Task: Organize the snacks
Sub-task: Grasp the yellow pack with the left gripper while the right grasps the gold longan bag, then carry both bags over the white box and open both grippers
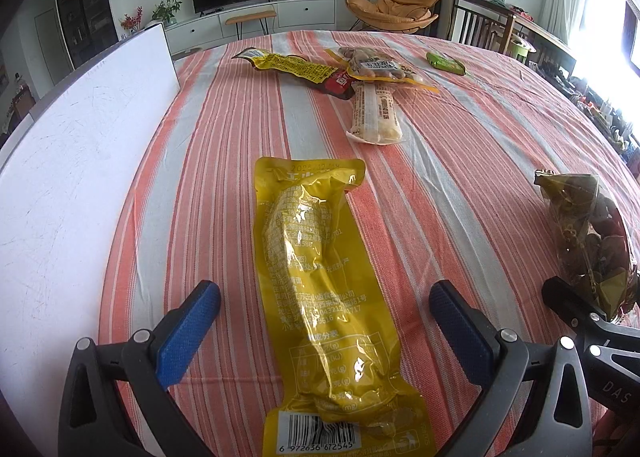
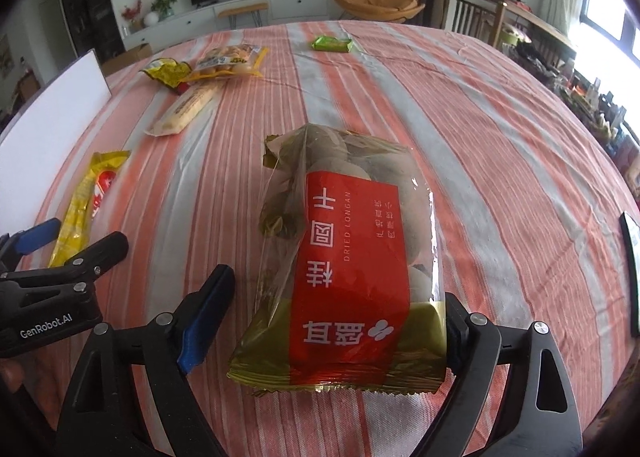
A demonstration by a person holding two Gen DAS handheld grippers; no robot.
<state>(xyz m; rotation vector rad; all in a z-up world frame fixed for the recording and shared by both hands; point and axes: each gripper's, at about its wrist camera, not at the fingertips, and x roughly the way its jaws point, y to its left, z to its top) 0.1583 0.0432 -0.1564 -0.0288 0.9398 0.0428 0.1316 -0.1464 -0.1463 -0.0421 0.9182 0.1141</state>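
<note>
A long yellow snack pack [image 1: 320, 281] lies on the striped tablecloth between the open blue-padded fingers of my left gripper [image 1: 324, 317]; the pads stand clear of it on both sides. It also shows in the right wrist view [image 2: 86, 201]. A dried longan bag [image 2: 352, 269] with a red label lies between the fingers of my right gripper [image 2: 340, 317], which is open, with a gap on the left side. The bag also shows in the left wrist view [image 1: 588, 241].
A white board [image 1: 72, 161] lies at the left of the table. Farther back lie a yellow-and-red pack [image 1: 300, 71], a peanut pack [image 1: 378, 67], a cream bar [image 1: 376, 113] and a green packet [image 1: 446, 63]. A dark flat object [image 2: 632, 273] sits at the right edge.
</note>
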